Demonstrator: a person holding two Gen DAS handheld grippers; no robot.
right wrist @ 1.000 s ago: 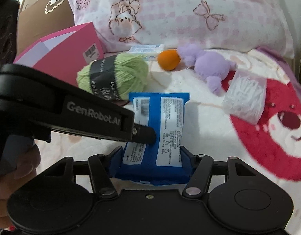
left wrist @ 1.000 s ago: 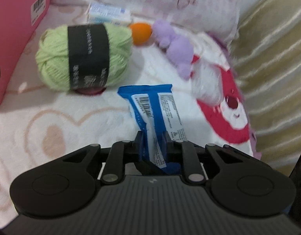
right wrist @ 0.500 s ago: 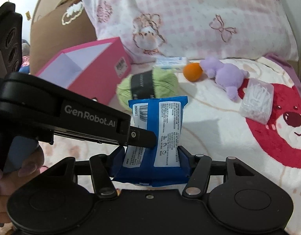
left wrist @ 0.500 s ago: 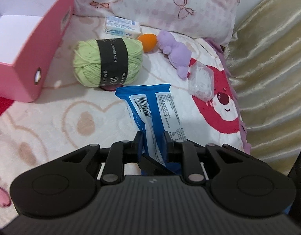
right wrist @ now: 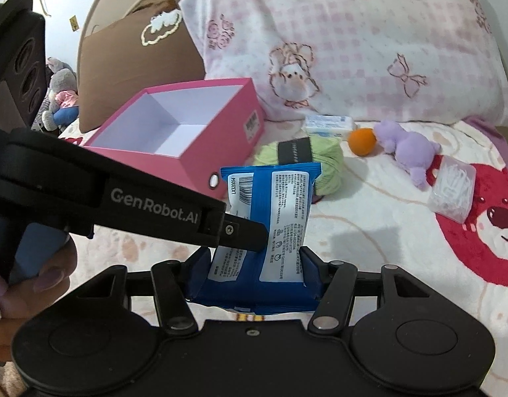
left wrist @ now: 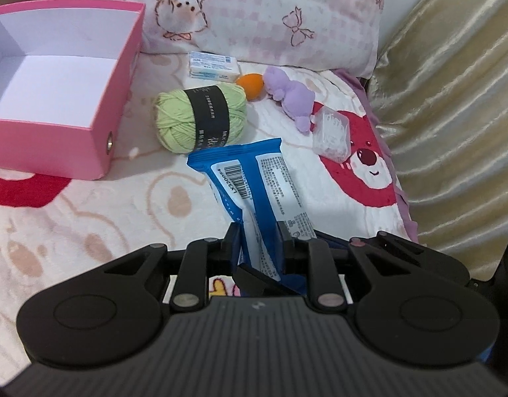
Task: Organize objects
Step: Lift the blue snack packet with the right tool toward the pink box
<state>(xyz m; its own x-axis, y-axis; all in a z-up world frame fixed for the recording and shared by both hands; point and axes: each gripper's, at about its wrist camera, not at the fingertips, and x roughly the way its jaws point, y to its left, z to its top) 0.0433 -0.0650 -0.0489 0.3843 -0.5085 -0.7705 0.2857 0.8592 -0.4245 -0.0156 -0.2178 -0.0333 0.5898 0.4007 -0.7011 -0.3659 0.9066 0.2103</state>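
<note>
A blue snack packet [left wrist: 254,192] with white label panels hangs lifted above the bed, held by both grippers. My left gripper [left wrist: 258,244] is shut on the packet's edge; in the right wrist view the left gripper [right wrist: 254,231] reaches in from the left and pinches the blue packet [right wrist: 274,205]. My right gripper [right wrist: 254,266] is shut across the packet's lower end. An open pink box [left wrist: 55,99] with a white inside stands at the left; in the right wrist view the pink box [right wrist: 188,132] sits behind the packet.
On the patterned blanket [left wrist: 105,205] lie a green yarn ball [left wrist: 201,115], an orange ball [left wrist: 250,84], a purple plush [left wrist: 293,99], a white soap box [left wrist: 214,66] and a clear plastic case [left wrist: 331,132]. A pink pillow [right wrist: 353,49] leans behind. A gold curtain [left wrist: 452,99] bounds the right.
Both grippers have risen with the blue packet and drawn back. The pink box's open inside has come into sight, and the bed's objects look smaller and farther away.
</note>
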